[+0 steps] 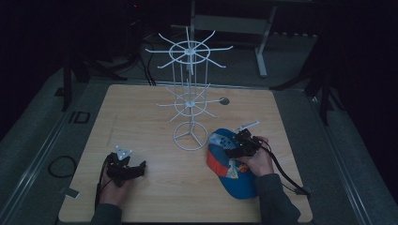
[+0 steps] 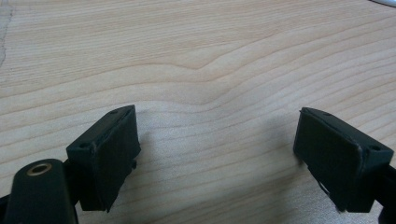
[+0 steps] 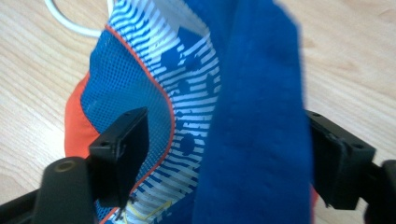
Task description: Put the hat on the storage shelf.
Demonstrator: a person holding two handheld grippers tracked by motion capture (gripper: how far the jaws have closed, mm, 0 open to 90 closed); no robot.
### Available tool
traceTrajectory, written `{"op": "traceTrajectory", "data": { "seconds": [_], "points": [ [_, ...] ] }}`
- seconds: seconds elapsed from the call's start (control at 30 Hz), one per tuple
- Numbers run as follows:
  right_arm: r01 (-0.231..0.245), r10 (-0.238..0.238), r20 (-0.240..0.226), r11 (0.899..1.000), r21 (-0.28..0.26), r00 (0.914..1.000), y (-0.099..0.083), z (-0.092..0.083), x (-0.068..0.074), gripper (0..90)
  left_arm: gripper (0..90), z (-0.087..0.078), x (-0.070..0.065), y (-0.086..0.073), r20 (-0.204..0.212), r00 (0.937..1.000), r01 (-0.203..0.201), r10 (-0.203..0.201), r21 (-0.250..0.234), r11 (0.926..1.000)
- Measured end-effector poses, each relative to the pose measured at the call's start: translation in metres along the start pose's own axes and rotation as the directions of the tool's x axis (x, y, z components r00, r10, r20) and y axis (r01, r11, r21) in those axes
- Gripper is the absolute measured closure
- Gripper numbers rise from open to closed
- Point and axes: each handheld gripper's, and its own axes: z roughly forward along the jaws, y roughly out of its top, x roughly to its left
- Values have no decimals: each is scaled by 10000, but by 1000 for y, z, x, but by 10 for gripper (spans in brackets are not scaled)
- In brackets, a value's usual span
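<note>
Blue, with orange and white stripy bits, the cap lies on the wooden desk, near the front edge on your right side, just beside the round foot of the white wire rack. Your right claw sits over the cap. In the right gripper view, the cap's thick blue edge and its mesh part are between the two black jaws, which stand on either side of the cloth. They are spread wide, and you cannot tell for sure if the pads press on the cap; the right jaw looks right up against the blue edge, while the left jaw sits over the mesh. A bit of the rack's white ring peeks out behind the cap. Your left claw rests low over the desk on your left side, well apart from the cap. In the left gripper view its jaws are spread wide, with only bare wood between them. The rack stands upright in the middle of the desk, with thin arms sticking out at two levels.
</note>
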Motion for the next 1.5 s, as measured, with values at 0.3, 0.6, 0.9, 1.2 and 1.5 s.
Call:
{"op": "traceTrajectory", "data": {
  "seconds": [0.3, 0.6, 0.9, 1.2, 1.5],
  "points": [
    [-121, 143, -315, 9976, 686, 9994, -1, 12, -5, 478, 146, 0, 0, 0, -2, 10000, 4, -4, -1, 10000],
    [-94, 133, -550, 9974, 714, 9984, -3, 11, -5, 821, 147, 0, 0, 0, -8, 10000, 1, -1, 5, 10000],
    [191, -188, -527, 9998, 53, 9984, -5, -4, -2, 878, 146, 0, 0, 0, -6, 10000, 27, -27, -14, 10000],
    [207, -239, -556, 9982, -571, 9982, -9, -22, -2, 877, 146, 0, 0, -1, -4, 10000, 32, -32, -19, 10000],
    [235, -320, -716, 9928, -1174, 9969, -12, -35, 0, 876, 146, 0, 0, -1, -4, 10000, 30, -30, -22, 10000]
  ]
}}
